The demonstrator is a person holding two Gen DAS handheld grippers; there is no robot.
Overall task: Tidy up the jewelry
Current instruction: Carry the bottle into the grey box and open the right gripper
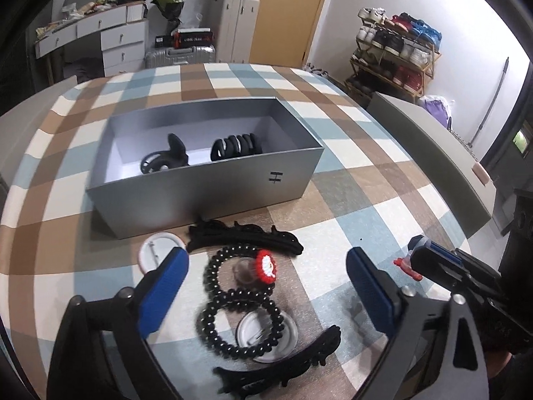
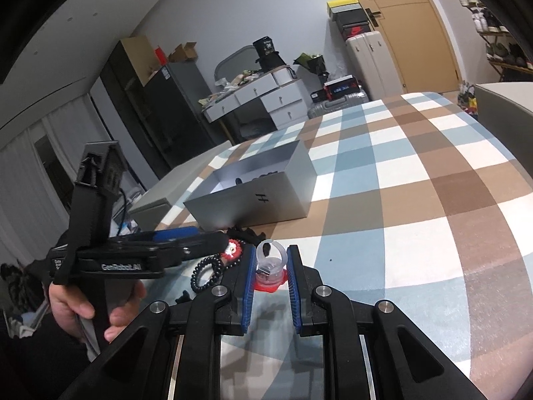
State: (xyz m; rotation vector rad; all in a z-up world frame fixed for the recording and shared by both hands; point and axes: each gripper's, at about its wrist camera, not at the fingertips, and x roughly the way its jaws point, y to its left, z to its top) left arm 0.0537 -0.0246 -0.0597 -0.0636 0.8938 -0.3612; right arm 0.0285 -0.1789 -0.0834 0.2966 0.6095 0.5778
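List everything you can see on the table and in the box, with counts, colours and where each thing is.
Box: one, silver-grey, open, mid-table.
Hair ties in the box: a black coiled bunch, right part of the interior.
Black piece in the box: one, left part; kind unclear.
Hair claws: two, black, one in front of the box, one nearest the camera.
Beaded bracelet: one, black, looped in a figure eight.
Round badges: two, white, one left, one under the bracelet.
Clear rings with red tops: two, one on the bracelet, one in the right gripper.
Tablecloth: brown, blue, white checks.
Left gripper: open above the bracelet.
Right gripper: shut on the ring.
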